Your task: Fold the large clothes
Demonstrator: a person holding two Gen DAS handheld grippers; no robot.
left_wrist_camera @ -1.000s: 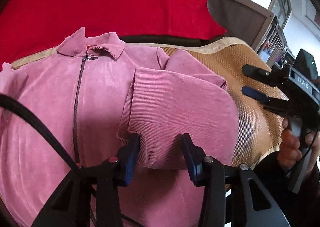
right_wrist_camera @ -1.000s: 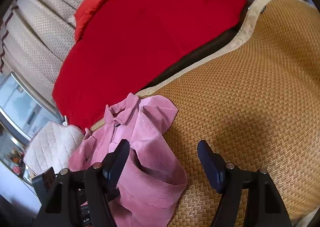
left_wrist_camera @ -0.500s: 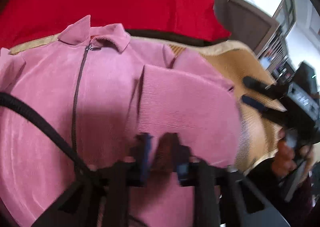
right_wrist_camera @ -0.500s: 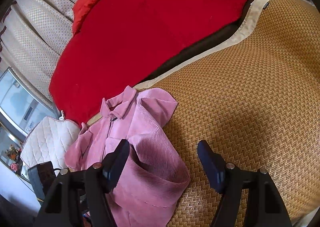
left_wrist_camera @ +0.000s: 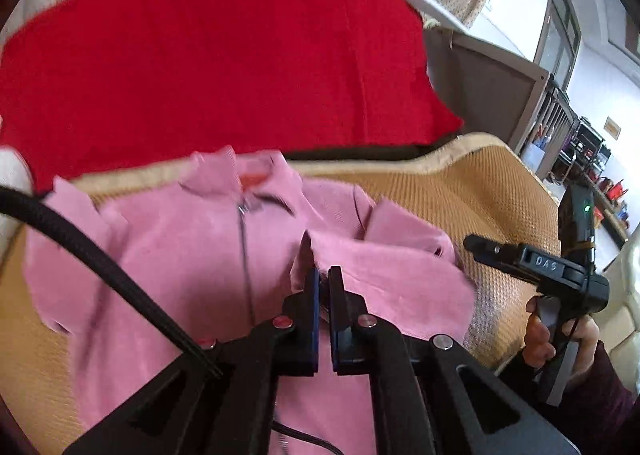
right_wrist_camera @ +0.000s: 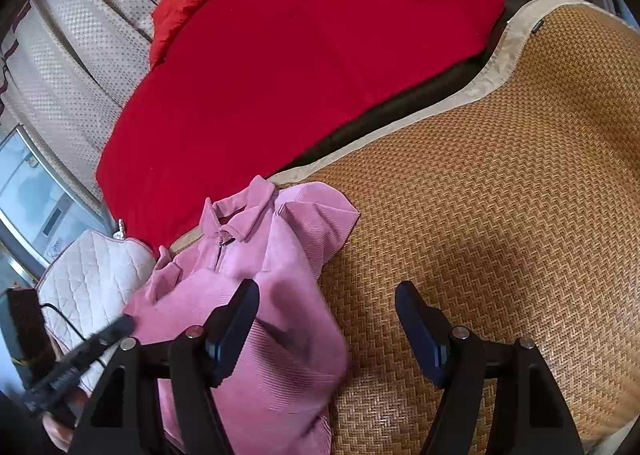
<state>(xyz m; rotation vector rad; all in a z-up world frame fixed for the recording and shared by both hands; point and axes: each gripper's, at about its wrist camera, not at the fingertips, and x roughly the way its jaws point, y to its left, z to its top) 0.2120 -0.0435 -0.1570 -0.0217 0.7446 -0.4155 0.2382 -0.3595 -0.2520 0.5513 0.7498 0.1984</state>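
On the woven mat lies the pink zip jacket, collar toward the red blanket; the left gripper has its jaws pinched shut on a fold of the jacket's sleeve, lifting it; the right gripper hangs over the mat beside the jacket, jaws wide apart, holding nothing.

Black gripper frames, silver screws; sleeve seemingly maroon.

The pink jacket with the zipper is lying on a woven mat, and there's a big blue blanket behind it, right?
Not quite. The blanket behind the pink jacket is red, not blue, as the right wrist view shows. The jacket does have a zipper and lies on the woven mat.
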